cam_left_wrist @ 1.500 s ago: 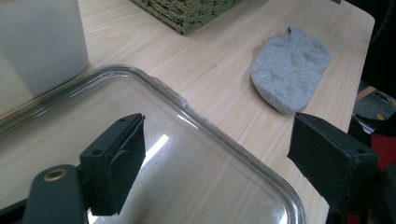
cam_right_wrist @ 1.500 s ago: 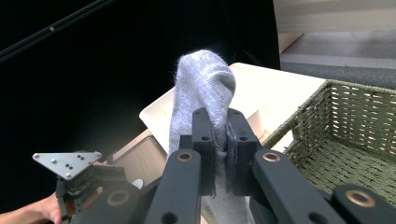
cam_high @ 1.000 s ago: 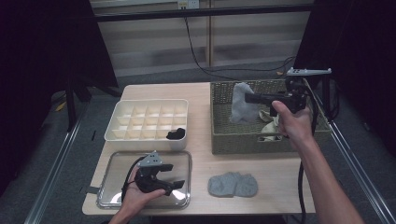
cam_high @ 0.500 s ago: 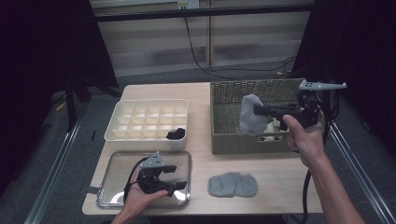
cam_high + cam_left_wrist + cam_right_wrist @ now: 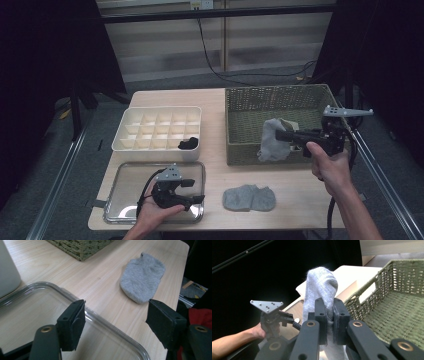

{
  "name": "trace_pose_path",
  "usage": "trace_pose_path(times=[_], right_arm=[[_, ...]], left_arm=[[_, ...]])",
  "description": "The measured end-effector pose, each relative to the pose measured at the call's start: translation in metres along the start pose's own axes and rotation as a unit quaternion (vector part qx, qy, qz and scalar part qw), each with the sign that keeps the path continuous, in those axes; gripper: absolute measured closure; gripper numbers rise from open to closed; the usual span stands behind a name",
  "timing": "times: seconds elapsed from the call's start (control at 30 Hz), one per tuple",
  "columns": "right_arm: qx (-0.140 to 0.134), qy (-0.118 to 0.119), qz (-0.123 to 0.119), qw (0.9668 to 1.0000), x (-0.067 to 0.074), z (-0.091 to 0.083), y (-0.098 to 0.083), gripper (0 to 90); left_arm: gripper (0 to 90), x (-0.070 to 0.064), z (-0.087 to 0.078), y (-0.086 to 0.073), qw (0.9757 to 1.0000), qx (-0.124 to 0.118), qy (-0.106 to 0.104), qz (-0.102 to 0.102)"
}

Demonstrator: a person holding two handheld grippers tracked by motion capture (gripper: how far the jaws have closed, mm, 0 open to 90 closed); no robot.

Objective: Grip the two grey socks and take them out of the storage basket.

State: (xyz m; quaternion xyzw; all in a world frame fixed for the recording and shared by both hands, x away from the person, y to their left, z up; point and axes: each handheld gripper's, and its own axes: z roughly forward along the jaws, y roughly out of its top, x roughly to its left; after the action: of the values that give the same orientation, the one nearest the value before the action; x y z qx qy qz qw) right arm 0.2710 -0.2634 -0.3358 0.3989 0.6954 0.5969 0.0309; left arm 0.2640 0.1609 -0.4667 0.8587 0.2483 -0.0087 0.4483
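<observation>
- Far left on the surface, a white divided box is parked, with something small and dark tucked into a front-row compartment near its right end.
- Just in front of that box, a shiny metal tray is laid flat. The left gripper is held low over the tray's right half in the person's left hand.
- Its jaws are spread with nothing caught between them, though they've just been closing in a bit. In the left gripper view the tray rim is seen running between them.
- Right of the tray, a grey sock is left lying flat on the bare wood, well apart from those jaws; it's seen past them in the left gripper view.
- Further right, a green woven basket is set at the back right of the surface.
- A second grey sock is pinched by the right gripper, jaws pressed tight on the fabric, and is left dangling over the basket's front part.
- The right gripper is held roughly level, pointing left, in the right hand.
</observation>
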Motion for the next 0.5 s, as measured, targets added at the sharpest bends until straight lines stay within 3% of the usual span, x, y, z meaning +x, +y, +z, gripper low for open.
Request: trace_pose_path(times=[0.5], right_arm=[[0.010, -0.010, 0.031, 0.9994, -0.014, -0.002, -0.037, 84.3]], left_arm=[[51.3, -0.013, 0.024, 0.012, 0.9990, 0.012, -0.028, 0.032]])
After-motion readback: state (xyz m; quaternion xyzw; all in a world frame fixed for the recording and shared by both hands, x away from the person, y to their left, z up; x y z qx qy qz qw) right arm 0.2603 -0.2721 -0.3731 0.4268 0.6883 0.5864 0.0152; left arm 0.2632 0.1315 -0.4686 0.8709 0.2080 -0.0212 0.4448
